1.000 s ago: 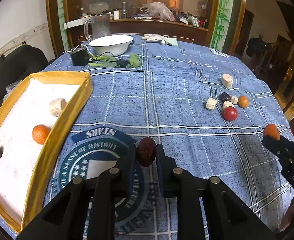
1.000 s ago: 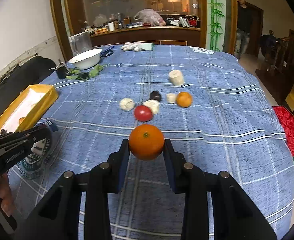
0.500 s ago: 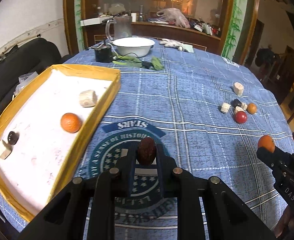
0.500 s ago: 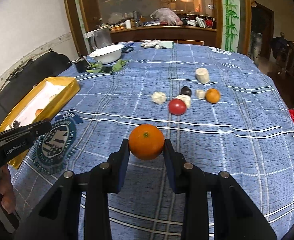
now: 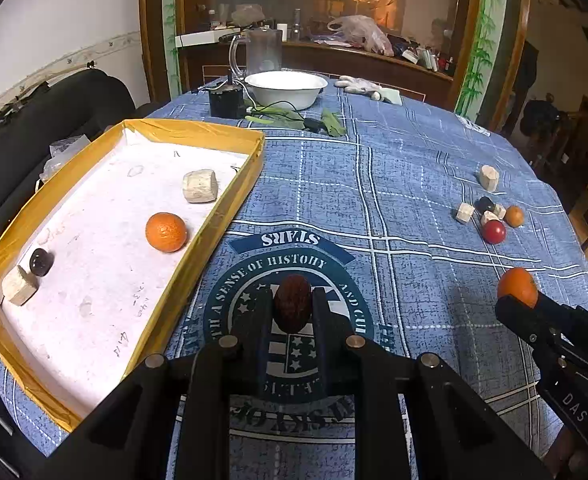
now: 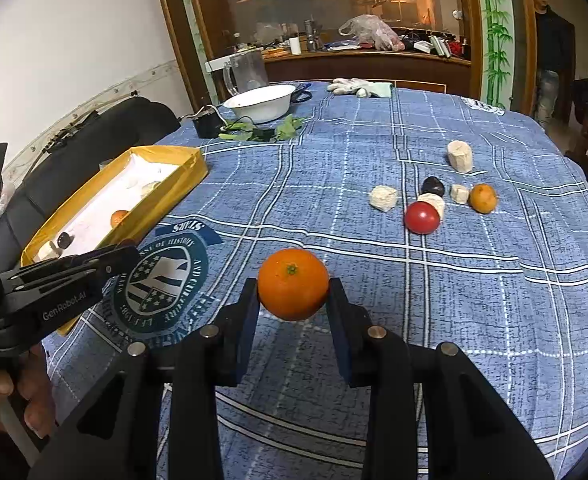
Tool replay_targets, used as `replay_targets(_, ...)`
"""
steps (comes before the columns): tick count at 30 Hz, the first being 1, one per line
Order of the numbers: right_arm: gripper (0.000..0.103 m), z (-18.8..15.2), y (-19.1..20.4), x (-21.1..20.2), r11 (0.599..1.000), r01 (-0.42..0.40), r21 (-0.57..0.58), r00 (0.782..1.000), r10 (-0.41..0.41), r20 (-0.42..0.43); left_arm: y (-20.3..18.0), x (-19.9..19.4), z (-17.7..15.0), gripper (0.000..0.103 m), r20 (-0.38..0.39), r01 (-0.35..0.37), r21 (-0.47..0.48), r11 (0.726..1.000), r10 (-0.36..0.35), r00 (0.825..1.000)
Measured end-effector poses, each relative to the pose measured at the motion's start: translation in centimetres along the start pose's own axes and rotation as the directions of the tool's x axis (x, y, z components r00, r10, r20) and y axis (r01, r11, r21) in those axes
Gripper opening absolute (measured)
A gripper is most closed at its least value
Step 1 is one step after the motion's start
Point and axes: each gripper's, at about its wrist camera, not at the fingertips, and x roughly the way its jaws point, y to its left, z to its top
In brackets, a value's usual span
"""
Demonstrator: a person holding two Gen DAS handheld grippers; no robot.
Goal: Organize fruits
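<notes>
My left gripper is shut on a dark brown-red fruit, held above the round emblem on the blue cloth, just right of the yellow tray. The tray holds an orange, a dark fruit and two pale chunks. My right gripper is shut on an orange over the cloth's middle. Loose fruit lies farther right: a red fruit, a small orange, a dark fruit and pale chunks.
A white bowl, a glass jug, a black box with cable and green leaves sit at the table's far end, with gloves. A black chair stands behind the tray. A person stands at the doorway.
Both grippers have travelled left toward the tray, each still holding its fruit. The tray has grown larger and more central in both views.
</notes>
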Motion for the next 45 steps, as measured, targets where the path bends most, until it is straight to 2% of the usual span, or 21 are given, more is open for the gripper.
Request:
replay_targets(14, 0.036, 0.7, 2.7, 0.6, 0.996, -0.071, -0.054, 0.997, 0.071, 0.002, 2.0, -1.5, 0.5, 0.018, 0.034, -0.07, -0.033, 0.997, 0.071, 0.997)
replay_targets(27, 0.036, 1.7, 5.1, 1.0, 0.99, -0.105, -0.096, 0.994, 0.106, 0.007, 6.0, -2.0, 0.9, 0.018, 0.031, -0.16, -0.105, 0.981, 0.164, 0.986)
replay_targets(37, 0.036, 4.1, 8.2, 2.1, 0.978, -0.147, -0.147, 0.988, 0.151, 0.016, 10.8, -1.8, 1.1, 0.018, 0.001, -0.25, -0.192, 0.949, 0.255, 0.967)
replay_targets(45, 0.036, 7.4, 12.2, 4.8, 0.96, -0.198, -0.196, 0.979, 0.202, 0.004, 13.6, -1.3, 1.4, 0.018, -0.021, -0.28, -0.236, 0.931, 0.283, 0.959)
